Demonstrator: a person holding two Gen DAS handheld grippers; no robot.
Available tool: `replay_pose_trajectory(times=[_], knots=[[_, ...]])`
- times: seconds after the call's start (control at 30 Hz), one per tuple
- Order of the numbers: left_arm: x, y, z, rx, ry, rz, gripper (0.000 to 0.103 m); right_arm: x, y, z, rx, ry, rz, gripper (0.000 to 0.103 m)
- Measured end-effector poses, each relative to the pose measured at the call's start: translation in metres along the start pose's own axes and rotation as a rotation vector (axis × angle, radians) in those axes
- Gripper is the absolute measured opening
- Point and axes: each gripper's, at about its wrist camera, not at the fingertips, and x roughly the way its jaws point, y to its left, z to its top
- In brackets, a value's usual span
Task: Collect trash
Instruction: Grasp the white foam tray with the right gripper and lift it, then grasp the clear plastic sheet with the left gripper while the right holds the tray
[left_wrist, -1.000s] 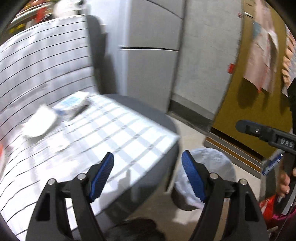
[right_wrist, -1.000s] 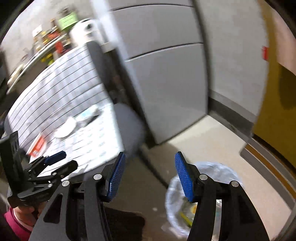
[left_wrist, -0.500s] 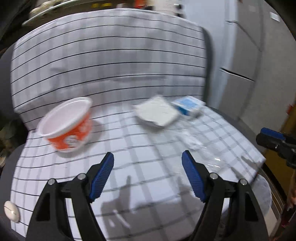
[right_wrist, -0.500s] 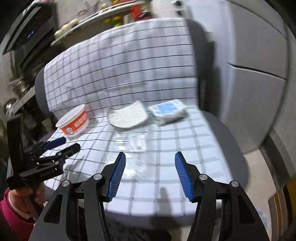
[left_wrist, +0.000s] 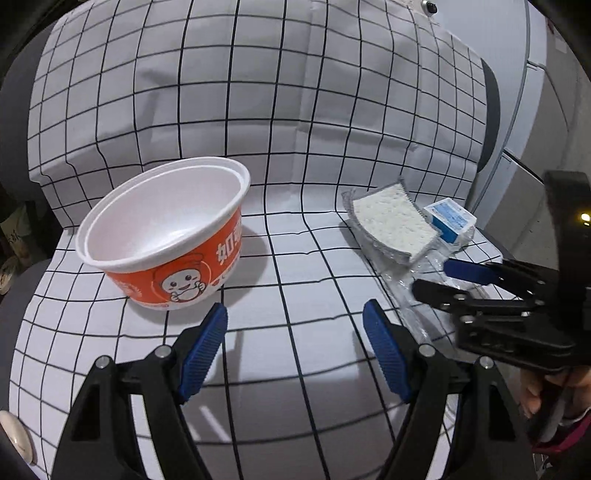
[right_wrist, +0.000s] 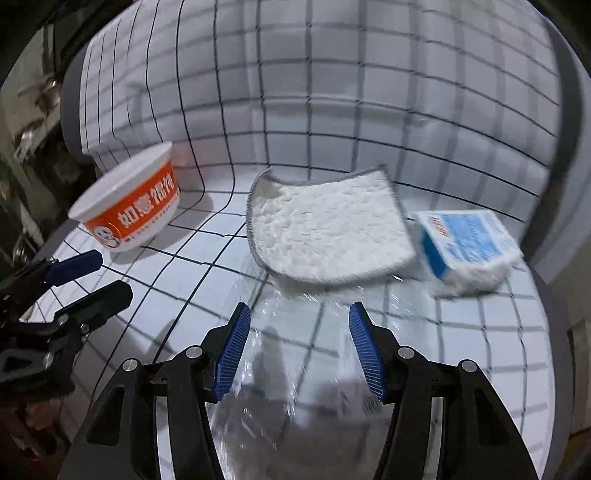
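Both grippers have come in closer to the checked seat cover (left_wrist: 295, 229) than half a second ago. The left gripper (left_wrist: 295, 345) and right gripper (right_wrist: 300, 347) both hold their fingers apart, gripping nothing. Clear plastic wrap (right_wrist: 295, 332) (crinkled, glinting) lies under the right fingers. The orange noodle bowl (left_wrist: 166, 240), empty and white inside, sits at eleven o'clock; the white cloth (right_wrist: 325, 236) at twelve; the blue tissue pack (right_wrist: 467, 247) at two.

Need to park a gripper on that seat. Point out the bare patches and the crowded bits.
Bare checked cover between the orange bowl and the white cloth, and ahead of the left gripper. Crowded on the right: cloth, blue pack and clear wrapper bunch together.
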Motion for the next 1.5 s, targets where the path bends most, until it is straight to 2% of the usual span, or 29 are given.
replay_pose_trajectory(times=[0.13,0.2,0.3,0.33,0.37,0.4,0.5,0.53,0.6,0.7,0.73,0.77,0.9,0.93,0.97,1.0,1.1,1.2,1.33,1.5], knots=[[0.008,0.003,0.002,-0.015,0.016,-0.014,0.074,0.019,0.010,0.012,-0.065,0.007,-0.034,0.055],[0.010,0.003,0.001,-0.015,0.024,-0.018,0.074,0.022,0.014,0.016,-0.090,0.000,-0.034,0.045],[0.008,0.001,0.001,-0.017,0.028,-0.025,0.074,0.021,0.019,0.019,-0.127,-0.016,-0.037,0.023],[0.007,0.000,0.001,-0.016,0.028,-0.027,0.074,0.017,0.020,0.020,-0.134,-0.026,-0.031,0.011],[0.005,-0.002,0.001,-0.014,0.028,-0.027,0.074,0.013,0.020,0.020,-0.134,-0.033,-0.024,0.004],[0.002,-0.005,0.001,-0.011,0.028,-0.030,0.074,0.007,0.020,0.019,-0.134,-0.048,-0.016,0.002],[-0.005,-0.012,-0.001,-0.001,0.027,-0.034,0.074,-0.012,0.022,0.018,-0.153,-0.086,0.008,0.001],[-0.007,-0.014,-0.002,0.000,0.024,-0.034,0.074,-0.015,0.023,0.019,-0.161,-0.084,0.008,0.006],[-0.009,-0.016,-0.002,-0.008,0.025,-0.033,0.074,-0.017,0.026,0.019,-0.174,-0.064,0.022,0.007],[-0.009,-0.013,-0.002,-0.021,0.027,-0.022,0.074,-0.010,0.027,0.022,-0.175,-0.051,0.023,0.024],[-0.009,-0.011,-0.001,-0.023,0.027,-0.018,0.074,-0.004,0.028,0.023,-0.174,-0.044,0.024,0.034],[-0.009,-0.009,0.000,-0.025,0.027,-0.014,0.074,0.002,0.028,0.026,-0.174,-0.038,0.015,0.036],[-0.007,-0.003,0.002,-0.024,0.028,-0.010,0.074,0.020,0.026,0.032,-0.189,-0.029,-0.016,0.034],[-0.005,-0.002,0.003,-0.022,0.029,-0.011,0.074,0.023,0.025,0.034,-0.189,-0.026,-0.017,0.031],[-0.004,-0.002,0.003,-0.021,0.030,-0.013,0.074,0.026,0.023,0.035,-0.188,-0.023,-0.010,0.013],[-0.003,-0.002,0.003,-0.021,0.031,-0.014,0.074,0.028,0.022,0.036,-0.186,-0.012,0.000,0.003],[-0.001,-0.003,0.002,-0.020,0.037,-0.023,0.074,0.015,0.019,0.034,-0.176,-0.049,-0.002,0.003],[-0.005,-0.007,0.002,-0.017,0.036,-0.032,0.074,-0.025,0.013,0.027,-0.140,-0.136,0.004,0.003],[-0.014,-0.021,0.002,-0.014,0.037,-0.081,0.074,-0.088,0.001,0.006,-0.100,-0.233,-0.041,0.003],[-0.017,-0.053,0.000,0.022,0.065,-0.133,0.074,-0.146,-0.017,-0.035,-0.058,-0.291,-0.152,0.003]])
